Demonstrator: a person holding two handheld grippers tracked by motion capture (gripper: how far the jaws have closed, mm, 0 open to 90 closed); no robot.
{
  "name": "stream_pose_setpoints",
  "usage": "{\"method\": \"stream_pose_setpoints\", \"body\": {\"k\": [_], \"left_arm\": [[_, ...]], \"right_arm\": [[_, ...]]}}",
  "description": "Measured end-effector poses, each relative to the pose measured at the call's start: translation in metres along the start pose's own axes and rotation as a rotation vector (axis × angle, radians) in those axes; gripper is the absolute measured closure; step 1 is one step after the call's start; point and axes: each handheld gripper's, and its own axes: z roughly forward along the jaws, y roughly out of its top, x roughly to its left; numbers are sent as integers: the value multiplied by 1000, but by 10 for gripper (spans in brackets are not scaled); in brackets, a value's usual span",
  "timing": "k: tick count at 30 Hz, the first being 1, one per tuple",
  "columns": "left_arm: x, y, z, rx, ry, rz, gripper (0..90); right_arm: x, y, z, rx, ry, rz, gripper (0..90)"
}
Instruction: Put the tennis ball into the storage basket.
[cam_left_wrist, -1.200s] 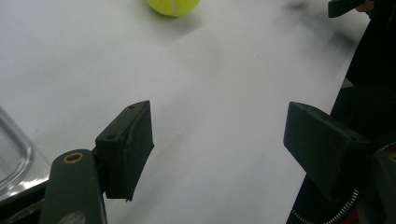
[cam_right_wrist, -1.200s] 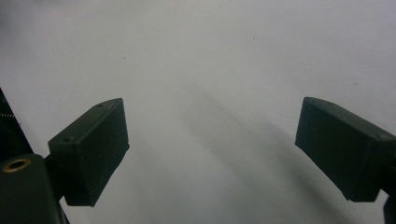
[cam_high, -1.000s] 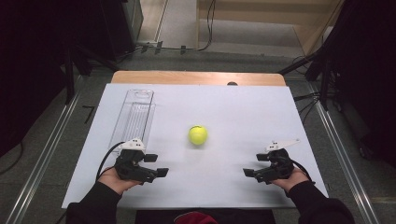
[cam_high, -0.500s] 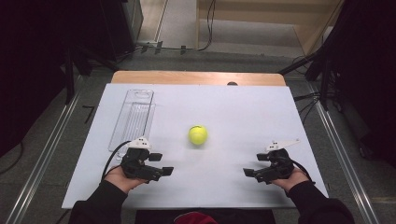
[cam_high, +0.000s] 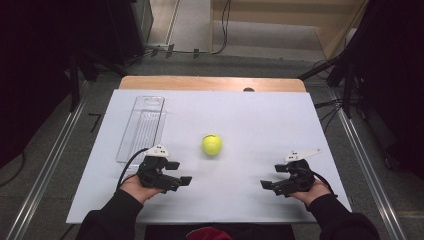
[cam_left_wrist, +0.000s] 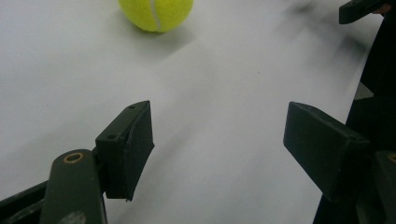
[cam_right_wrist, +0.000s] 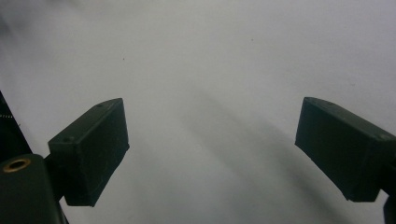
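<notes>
- The left claw (cam_high: 180, 172) has crept a little closer to the tennis ball (cam_high: 211, 144) than it was a moment ago. The right claw (cam_high: 272, 176) has kept its place. I read this as the start of a reach for the ball, with the left hand leading.
- The ball sits free on the white table (cam_high: 250, 115), untouched, ahead of the left claw and a little to its right. The right claw is well apart from the ball on its other side.
- In the left gripper view the jaws of the left claw stand apart with only bare table between them. The ball (cam_left_wrist: 155, 14) is at the top edge, ahead of the left jaw.
- The right claw (cam_right_wrist: 210, 140) is also spread wide and holds nothing.
- Both hands seem to rest low on the table, near the person, though contact is hard to judge. The claws point inward towards each other.
- A clear tray (cam_high: 150, 98) lies left of the ball, beyond the left claw.
</notes>
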Motion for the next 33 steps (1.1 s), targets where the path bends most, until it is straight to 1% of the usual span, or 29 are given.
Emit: {"method": "stream_pose_setpoints", "body": {"k": [6, 8, 10, 11, 12, 13, 25, 30, 33], "left_arm": [[0, 5, 4, 0, 6, 0, 247], [0, 6, 5, 2, 21, 10, 247], [0, 8, 6, -4, 28, 9, 247], [0, 9, 6, -8, 27, 3, 247], [0, 10, 6, -7, 26, 7, 247], [0, 11, 7, -12, 24, -2, 247], [4, 24, 14, -15, 26, 5, 247], [7, 26, 17, -21, 27, 2, 247], [8, 28, 17, -22, 33, 8, 247]], "right_arm": [[0, 0, 0, -1, 2, -1, 78], [0, 0, 0, -1, 4, -3, 78], [0, 0, 0, -1, 4, -3, 78], [0, 0, 0, -1, 4, -2, 78], [0, 0, 0, -1, 5, -2, 78], [0, 0, 0, -1, 5, -3, 78], [1, 1, 0, -4, 8, -3, 78], [2, 1, 1, -6, 8, -2, 78], [2, 1, 1, -3, 9, -5, 78]]}}
